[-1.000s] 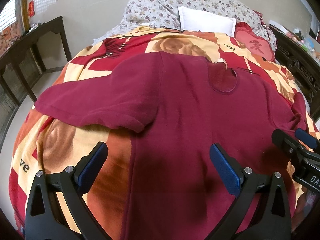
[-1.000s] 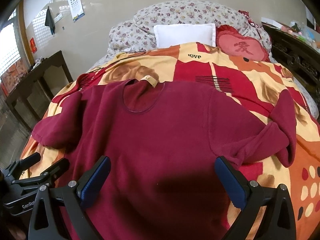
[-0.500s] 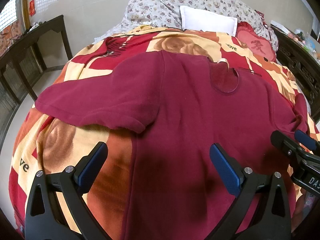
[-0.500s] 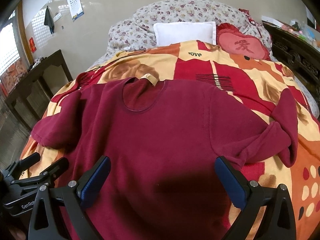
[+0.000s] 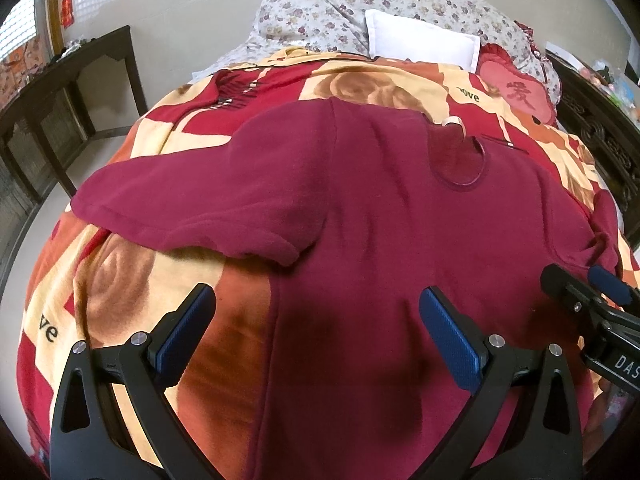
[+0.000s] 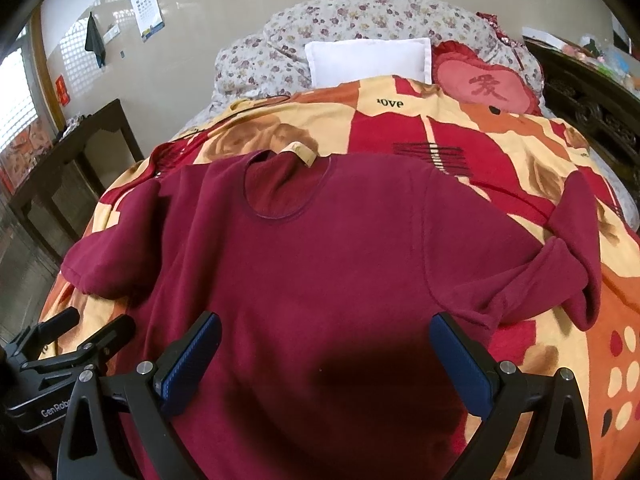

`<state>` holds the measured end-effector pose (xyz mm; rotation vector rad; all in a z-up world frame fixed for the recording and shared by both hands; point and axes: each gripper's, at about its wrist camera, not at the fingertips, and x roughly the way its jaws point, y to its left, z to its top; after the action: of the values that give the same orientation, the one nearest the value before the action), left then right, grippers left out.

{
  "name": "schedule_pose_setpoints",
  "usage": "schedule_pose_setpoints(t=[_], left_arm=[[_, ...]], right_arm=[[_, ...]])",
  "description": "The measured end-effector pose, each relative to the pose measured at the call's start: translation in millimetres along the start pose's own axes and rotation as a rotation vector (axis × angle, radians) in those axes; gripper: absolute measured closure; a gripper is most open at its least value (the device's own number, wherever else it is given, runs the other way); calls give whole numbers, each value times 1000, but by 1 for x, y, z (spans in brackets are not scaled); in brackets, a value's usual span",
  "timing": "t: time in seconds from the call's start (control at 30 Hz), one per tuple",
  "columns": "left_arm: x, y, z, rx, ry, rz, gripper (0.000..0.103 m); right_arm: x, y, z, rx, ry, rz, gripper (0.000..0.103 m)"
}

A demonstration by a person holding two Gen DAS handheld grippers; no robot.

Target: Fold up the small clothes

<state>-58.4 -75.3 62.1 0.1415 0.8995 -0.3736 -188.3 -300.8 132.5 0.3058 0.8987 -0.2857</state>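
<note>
A dark red short-sleeved shirt (image 5: pixel 380 208) lies spread flat, front up, on a bed; it also shows in the right wrist view (image 6: pixel 320 264). Its left sleeve (image 5: pixel 192 208) lies flat, its right sleeve (image 6: pixel 560 264) is crumpled and folded over. My left gripper (image 5: pixel 316 328) is open and empty, hovering over the shirt's lower left edge. My right gripper (image 6: pixel 324 356) is open and empty above the lower middle of the shirt. Each gripper shows in the other's view: the right one (image 5: pixel 592 292) and the left one (image 6: pixel 80 328).
The shirt rests on a red, orange and cream blanket (image 6: pixel 460 136). A white pillow (image 6: pixel 368 60), a floral quilt (image 6: pixel 360 20) and a red heart cushion (image 6: pixel 488 84) lie at the head. A dark wooden table (image 5: pixel 60 92) stands left, a carved dark frame (image 6: pixel 592 100) right.
Both views have shifted very slightly; the grippers have stayed open and drifted a little over the shirt. The shirt has not moved.
</note>
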Motion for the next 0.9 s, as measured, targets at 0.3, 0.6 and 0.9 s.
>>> schedule_pose_setpoints(t=[0.3,0.6,0.9], left_arm=[[-1,31,5,-62,1,-42,1],[8,168,30,-370,-28,20,2],[68,274,38,-748,60,15,24]], right_arm=[[6,9,-1,-18,23,20,0],[7,17,3,-4,45,76,0],[18,32,6,-33,95,89,0]])
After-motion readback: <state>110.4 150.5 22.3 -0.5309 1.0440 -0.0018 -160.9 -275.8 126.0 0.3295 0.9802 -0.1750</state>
